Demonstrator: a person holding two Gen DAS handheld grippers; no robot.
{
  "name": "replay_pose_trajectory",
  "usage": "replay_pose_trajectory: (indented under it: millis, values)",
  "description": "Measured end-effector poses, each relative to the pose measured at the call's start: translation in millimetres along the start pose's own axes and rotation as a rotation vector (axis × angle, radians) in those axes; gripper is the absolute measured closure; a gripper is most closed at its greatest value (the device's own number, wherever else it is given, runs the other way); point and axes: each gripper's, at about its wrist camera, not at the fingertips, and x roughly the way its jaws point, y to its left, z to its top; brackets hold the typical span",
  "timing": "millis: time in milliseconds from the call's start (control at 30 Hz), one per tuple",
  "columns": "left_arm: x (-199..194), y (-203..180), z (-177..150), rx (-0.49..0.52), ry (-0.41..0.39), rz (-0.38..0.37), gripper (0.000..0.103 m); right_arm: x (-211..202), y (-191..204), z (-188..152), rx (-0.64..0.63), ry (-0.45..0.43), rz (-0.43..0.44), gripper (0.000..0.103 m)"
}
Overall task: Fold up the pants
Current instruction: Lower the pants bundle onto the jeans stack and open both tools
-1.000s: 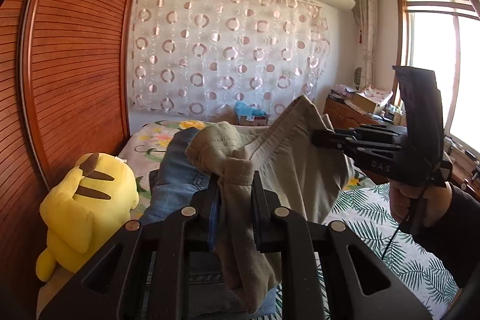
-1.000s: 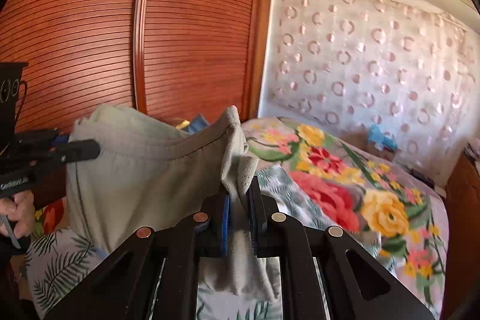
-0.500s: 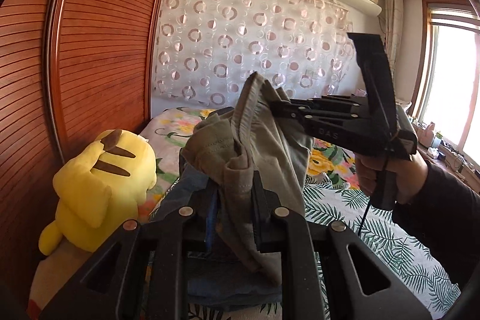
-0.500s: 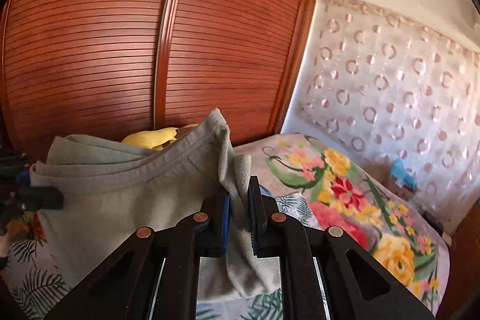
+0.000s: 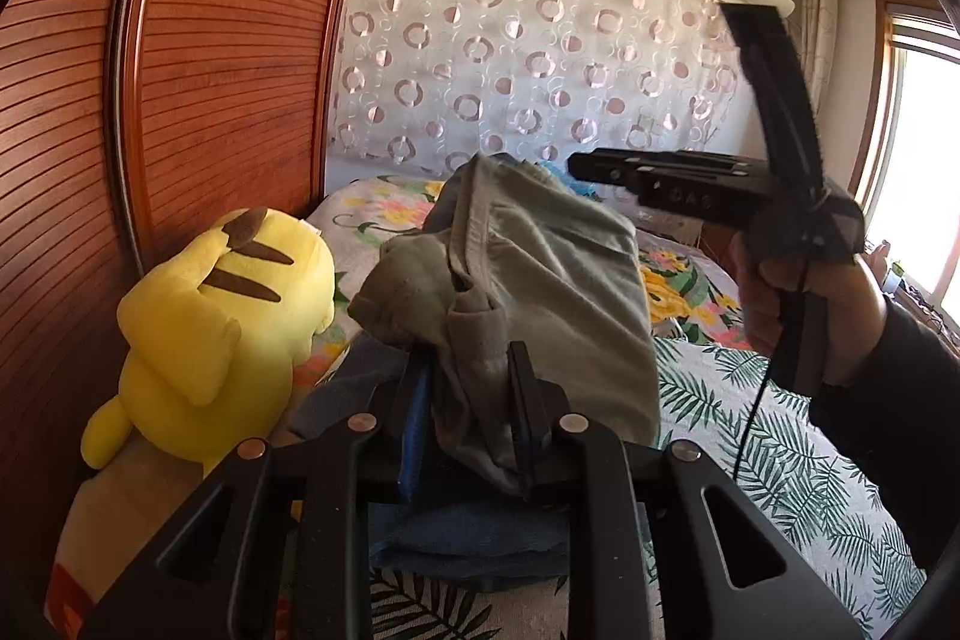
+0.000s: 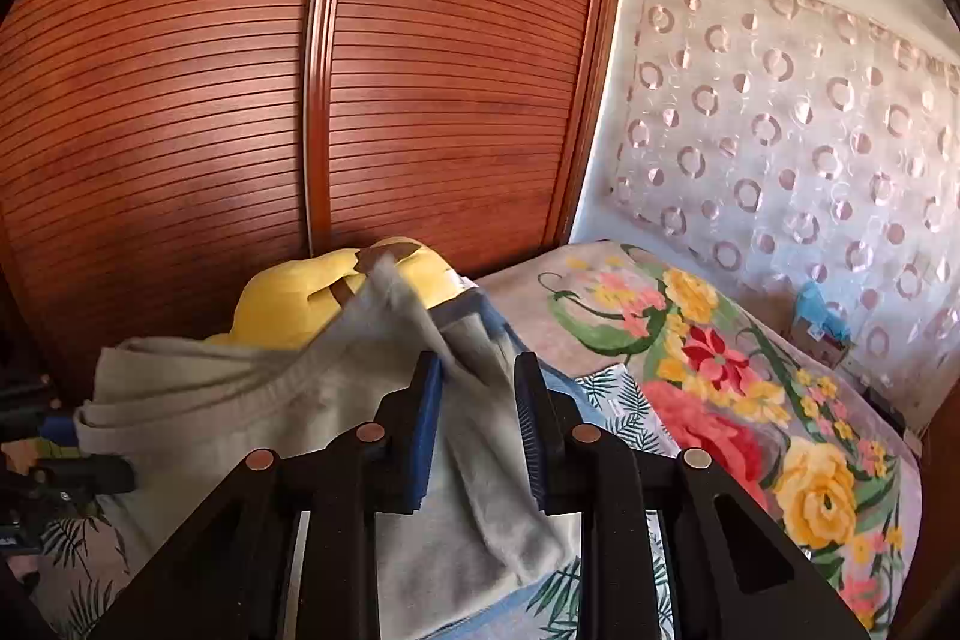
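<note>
Both claws have just been opening, and the two held ends of the pants [image 5: 540, 280] have come together since a second ago, when the cloth was stretched wide between them. In the right wrist view the right claw [image 6: 477, 388] now stands partly open, its blue pads clear of the grey fabric that slides loose between them, so it has let go. The left claw [image 5: 468, 376] is only slightly parted, with a bunched wad of the fabric filling the gap between its pads; it seems to be loosening, though the cloth looks pinched there.

By my reading, the fold is made and the pants are being laid down: they sit in a doubled heap just ahead of both claws, on top of a blue garment [image 5: 474, 538] that lies under them on the bed [image 5: 780, 460]. What is left is to free the left end and flatten the heap, which is lumpy.

Just left of the left claw sits a yellow plush toy [image 5: 222, 328], close to the heap and against the wooden wardrobe doors [image 6: 300, 100]. Right of it, a hand [image 5: 804, 298] holds the right claw's handle. Beyond hangs a circle-patterned curtain [image 5: 540, 58].
</note>
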Motion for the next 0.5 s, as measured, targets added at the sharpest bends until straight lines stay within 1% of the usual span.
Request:
replay_pose_trajectory:
  millis: [33,67,100,233,367,433,500]
  values:
    - [1,2,-1,-0.006,0.004,0.001,0.079,-1,0,1,0.004,-0.002,-0.004,0.074]
    - [2,2,-2,-0.009,0.008,0.003,0.079,-3,-2,1,0.009,-0.004,-0.003,0.068]
    - [2,4,-3,-0.012,0.012,0.006,0.079,-6,-4,-1,0.017,-0.008,0.004,0.064]
    - [4,5,-6,-0.015,0.026,0.016,0.079,-8,-8,-14,0.044,0.01,0.013,0.064]
    - [8,2,-6,-0.007,0.039,0.026,0.079,5,-20,-26,0.084,0.064,-0.028,0.064]
    - [8,2,-7,-0.004,0.043,0.028,0.079,14,-26,-28,0.118,0.091,-0.063,0.064]
    - [6,1,-6,0.001,0.044,0.031,0.079,18,-28,-26,0.151,0.094,-0.061,0.064]
